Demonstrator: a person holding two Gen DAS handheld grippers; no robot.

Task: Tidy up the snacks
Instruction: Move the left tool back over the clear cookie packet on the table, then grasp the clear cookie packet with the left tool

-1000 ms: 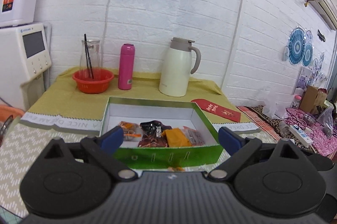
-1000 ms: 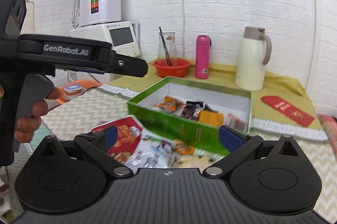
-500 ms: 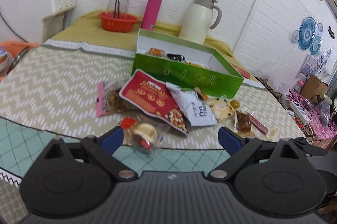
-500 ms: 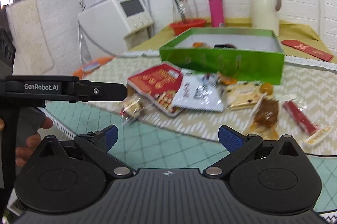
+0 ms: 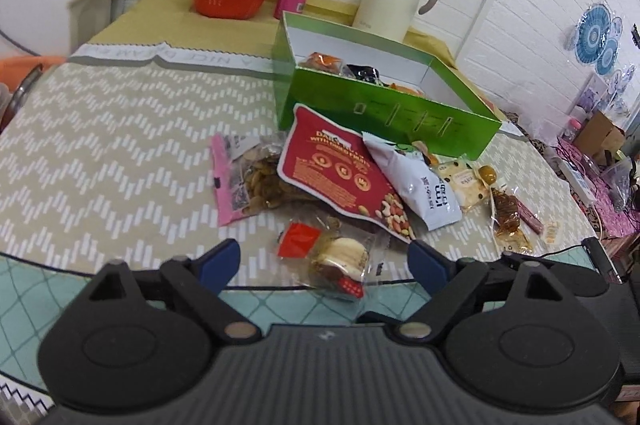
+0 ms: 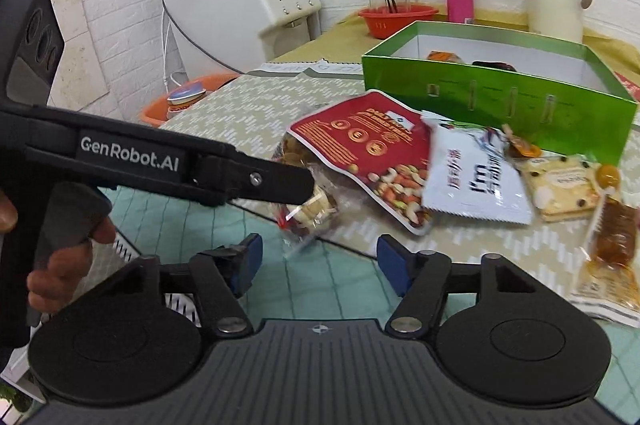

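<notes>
A clear-wrapped snack (image 5: 340, 261) lies at the table's (image 5: 100, 153) near edge, before the green box (image 5: 384, 109) — the left gripper (image 5: 324, 263), jaws just closing, straddles it, seemingly untouched. The right gripper (image 6: 320, 261) hovers nearby, parted and empty.

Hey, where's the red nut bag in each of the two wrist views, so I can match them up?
Left wrist: the red nut bag lies at centre, just in front of the green box, overlapping the white bag to its right.
Right wrist: the bag lies right of centre, past the left gripper.
Shared landmark: the green box, directly behind the bag in both.
</notes>
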